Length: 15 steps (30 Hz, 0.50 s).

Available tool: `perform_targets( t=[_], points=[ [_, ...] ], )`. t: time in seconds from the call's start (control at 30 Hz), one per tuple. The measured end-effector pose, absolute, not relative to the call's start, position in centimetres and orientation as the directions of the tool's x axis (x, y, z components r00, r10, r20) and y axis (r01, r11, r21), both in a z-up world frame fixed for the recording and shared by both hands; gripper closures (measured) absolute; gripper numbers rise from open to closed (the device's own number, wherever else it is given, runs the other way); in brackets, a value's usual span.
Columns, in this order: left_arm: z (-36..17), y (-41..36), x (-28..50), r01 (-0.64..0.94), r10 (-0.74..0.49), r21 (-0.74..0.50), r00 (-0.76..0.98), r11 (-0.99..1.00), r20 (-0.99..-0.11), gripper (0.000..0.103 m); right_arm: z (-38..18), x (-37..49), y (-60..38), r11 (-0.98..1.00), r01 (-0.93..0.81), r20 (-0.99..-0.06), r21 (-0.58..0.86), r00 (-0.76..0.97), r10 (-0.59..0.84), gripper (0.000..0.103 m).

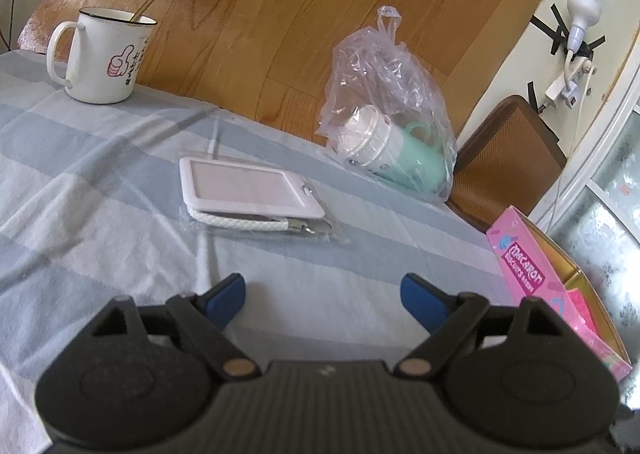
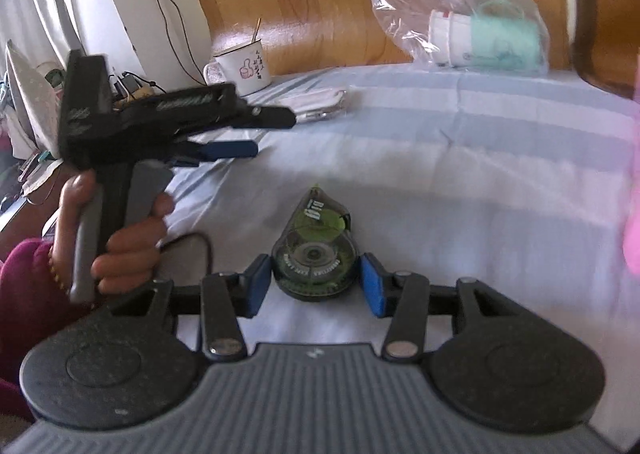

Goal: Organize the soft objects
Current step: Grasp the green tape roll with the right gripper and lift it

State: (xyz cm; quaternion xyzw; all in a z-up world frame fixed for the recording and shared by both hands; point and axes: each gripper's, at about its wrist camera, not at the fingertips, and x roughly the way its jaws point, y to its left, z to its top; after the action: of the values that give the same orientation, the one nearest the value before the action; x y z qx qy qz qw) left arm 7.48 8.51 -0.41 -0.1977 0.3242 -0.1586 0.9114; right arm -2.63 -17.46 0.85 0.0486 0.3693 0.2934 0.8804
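Reading "Macaron biscuits": pink box [image 1: 524, 278]

On the bedsheet [image 1: 100, 182], the mug [image 1: 102, 58] stands far left at the back, the card holder [image 1: 248, 190] lies mid-sheet, the bag [image 1: 390, 110] with cups [image 1: 394, 154] inside sits behind and right of it, the box [image 1: 532, 274] lies at the right edge, and the tape dispenser [image 2: 316, 250] sits between the right gripper's [image 2: 316, 286] fingers.
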Motion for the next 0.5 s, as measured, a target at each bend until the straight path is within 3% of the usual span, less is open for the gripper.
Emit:
perform_targets(
  t=[0.5],
  points=[
    [-0.4, 8.4, 7.5, 0.165, -0.416, -0.455, 0.738, 0.875, -0.531, 0.014, -0.2, -4.7, -16.6, 0.871, -0.463, -0.542, 0.165, 0.695, 0.472, 0.051]
  ],
)
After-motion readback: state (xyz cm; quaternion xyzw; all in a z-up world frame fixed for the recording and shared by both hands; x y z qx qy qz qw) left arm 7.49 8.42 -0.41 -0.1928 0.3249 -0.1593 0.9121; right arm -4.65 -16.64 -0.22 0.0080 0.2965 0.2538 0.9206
